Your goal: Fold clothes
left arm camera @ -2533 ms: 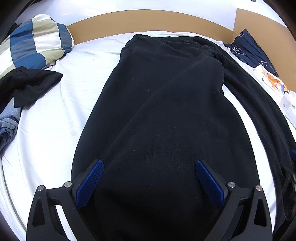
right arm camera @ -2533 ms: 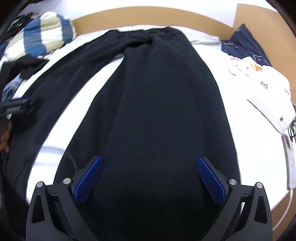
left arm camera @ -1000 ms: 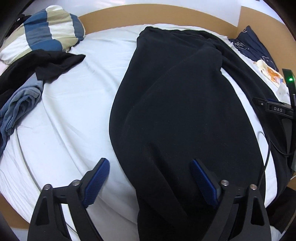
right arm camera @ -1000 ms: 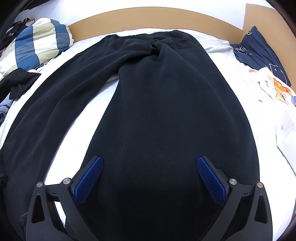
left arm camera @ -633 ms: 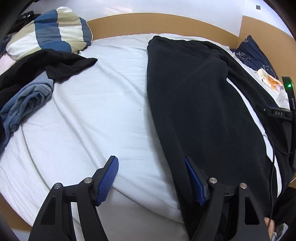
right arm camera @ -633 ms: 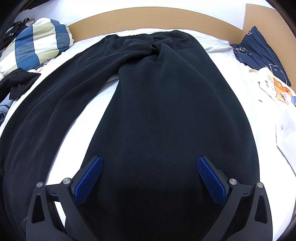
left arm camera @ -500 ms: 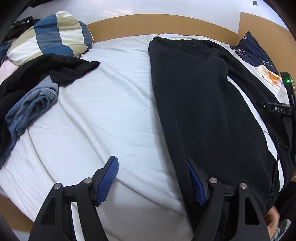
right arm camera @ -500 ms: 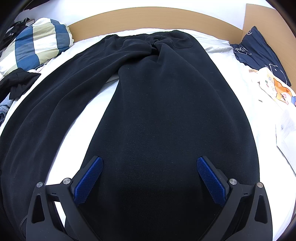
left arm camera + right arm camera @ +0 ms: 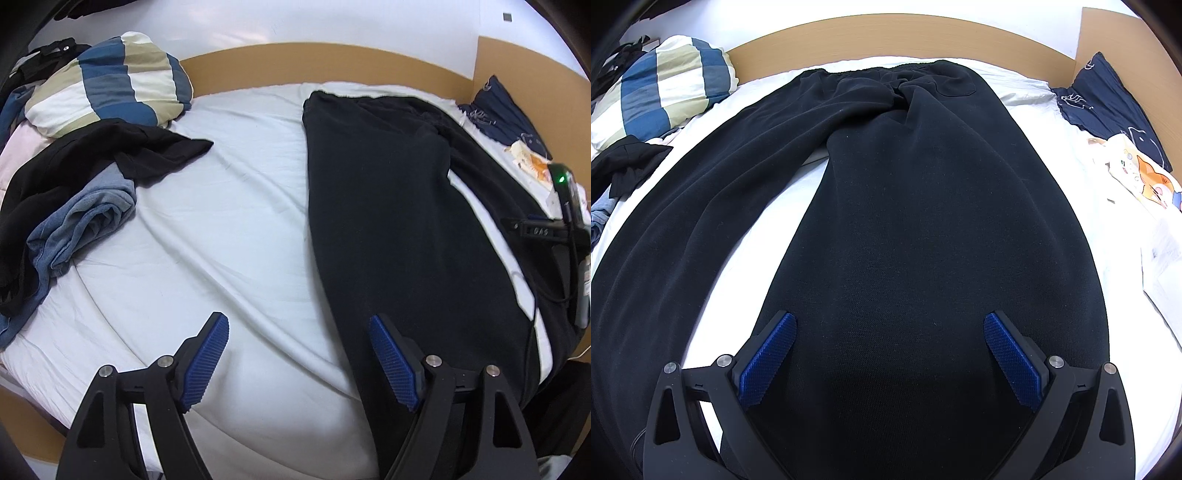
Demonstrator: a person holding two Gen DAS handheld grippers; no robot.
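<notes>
Black trousers point(image 9: 923, 229) lie spread on a white sheet point(image 9: 221, 229), with both grippers standing wide and holding nothing.

In the right wrist view the trousers run lengthwise away from the camera, waistband at the far end near the brown board edge point(image 9: 886, 33), the two legs parted in a narrow V with a strip of sheet between them. The right gripper point(image 9: 886, 354) hovers over the near end of one leg, blue pads wide apart. The left gripper point(image 9: 299, 358) sits at the other leg's outer edge: one pad over bare sheet, the other over or perhaps touching the black cloth, which the view does not settle. A striped pillow point(image 9: 110, 85), a black garment point(image 9: 92, 158) and a blue garment point(image 9: 81, 221) lie heaped well apart on the left.
</notes>
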